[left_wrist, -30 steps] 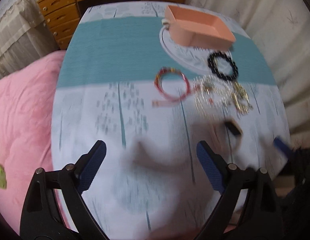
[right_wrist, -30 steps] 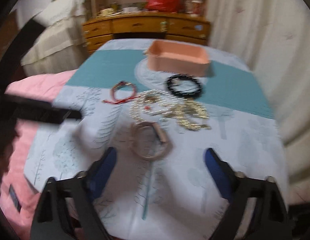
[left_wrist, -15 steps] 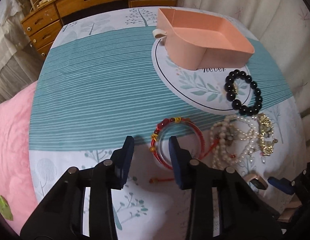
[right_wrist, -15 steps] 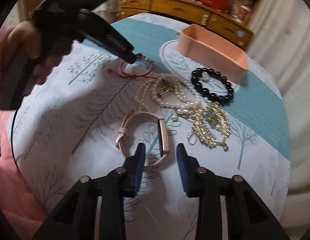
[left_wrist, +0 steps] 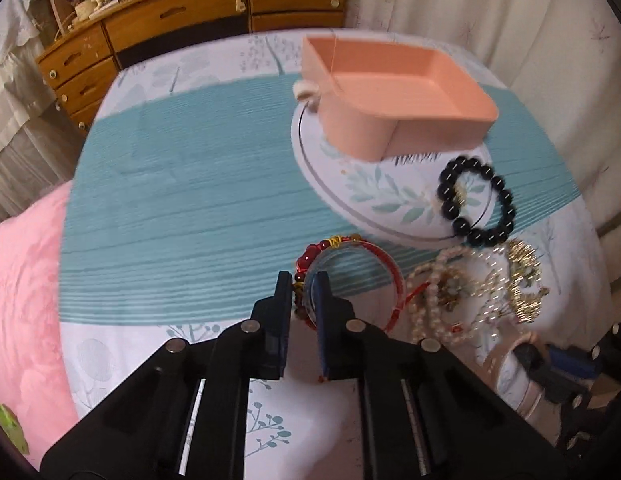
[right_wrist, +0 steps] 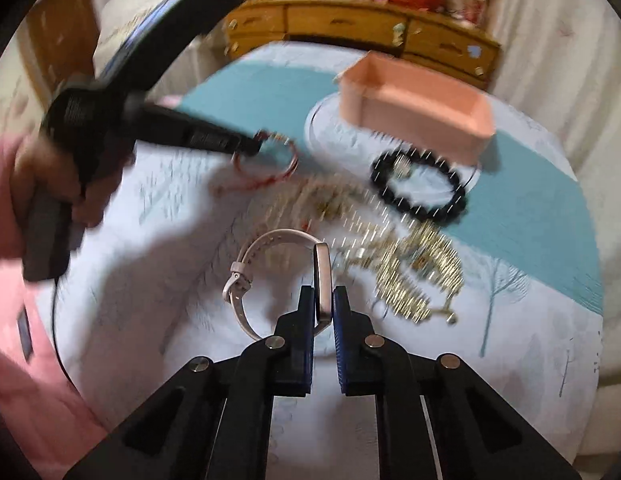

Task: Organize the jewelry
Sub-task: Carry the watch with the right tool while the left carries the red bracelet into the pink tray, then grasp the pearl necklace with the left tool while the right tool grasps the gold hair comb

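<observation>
Left tongs [left_wrist: 303,294] pinching red bracelet [left_wrist: 384,264], right tongs [right_wrist: 322,307] pinching watch [right_wrist: 270,240]; pearl-gold tangle [right_wrist: 390,260] motion-blurred.

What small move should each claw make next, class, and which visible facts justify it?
Probably lift both and carry them toward the pink tray. The left claw is shut on the red bracelet; the right claw is shut on the pale watch. Both pieces are still low at the cloth, and the tray looks empty beyond the black bead bracelet.
</observation>
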Tool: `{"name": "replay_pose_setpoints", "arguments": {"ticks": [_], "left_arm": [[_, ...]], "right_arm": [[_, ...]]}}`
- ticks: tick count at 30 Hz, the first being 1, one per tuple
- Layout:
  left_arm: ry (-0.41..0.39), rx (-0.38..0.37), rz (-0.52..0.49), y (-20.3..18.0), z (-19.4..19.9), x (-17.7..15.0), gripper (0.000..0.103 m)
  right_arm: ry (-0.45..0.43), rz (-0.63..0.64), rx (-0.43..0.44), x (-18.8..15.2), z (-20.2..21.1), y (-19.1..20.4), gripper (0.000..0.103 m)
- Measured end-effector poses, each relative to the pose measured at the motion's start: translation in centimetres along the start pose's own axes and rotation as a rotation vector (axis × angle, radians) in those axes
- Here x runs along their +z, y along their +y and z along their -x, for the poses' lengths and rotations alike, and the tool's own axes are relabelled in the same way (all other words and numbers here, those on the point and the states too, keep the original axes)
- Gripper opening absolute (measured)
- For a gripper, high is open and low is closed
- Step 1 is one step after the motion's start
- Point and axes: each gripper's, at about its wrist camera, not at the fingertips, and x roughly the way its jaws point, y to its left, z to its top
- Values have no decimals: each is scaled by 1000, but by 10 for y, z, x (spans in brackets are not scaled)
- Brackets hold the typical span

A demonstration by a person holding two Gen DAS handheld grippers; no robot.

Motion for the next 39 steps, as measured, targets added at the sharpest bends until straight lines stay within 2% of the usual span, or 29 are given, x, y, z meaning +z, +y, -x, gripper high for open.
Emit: {"name": "replay_pose_setpoints", "arguments": {"ticks": [5,9,13,19,25,26,27,29,31,32,33,34,36,39], "left_arm": [[-80,-13,-17,-2,40,17,9],[-153,-38,-25,-5,70,45,9],[-212,-48,-28,-8,84,78,9],[-256,-74,-16,-17,75,125,9],[-232,-133,16,-30,40,157,9],[-215,-137,17,-32,33,159,9],[-193,-138,12,-35,26,161,9],[-165,-116,3,-39,16,161,10],[-148,-110,3,-41,12,156,12],[-139,-107,5,-37,11,150,14],[-127,-101,8,-36,10,146,24],[-116,-92,9,-35,9,141,41],[-112,-75,17,-31,13,127,61],[-91,-70,44,-21,22,107,68]], "right_arm": [[-125,-6,-55,36,27,-5,9],[-203,-18,-97,72,41,-11,9],[-269,-76,-115,109,42,-27,9],[-288,-223,-124,159,27,-70,9],[-263,-342,-145,181,-7,-120,9],[-247,-355,-149,182,-15,-125,16],[-219,-361,-150,181,-24,-130,37],[-190,-376,-143,179,-37,-139,60],[-224,-386,-126,170,-37,-144,66],[-226,-389,-126,168,-38,-147,72],[-218,-391,-130,168,-39,-147,77],[-211,-389,-129,163,-39,-148,79],[-202,-398,-135,153,-36,-148,83],[-189,-425,-142,143,-27,-151,89]]}}
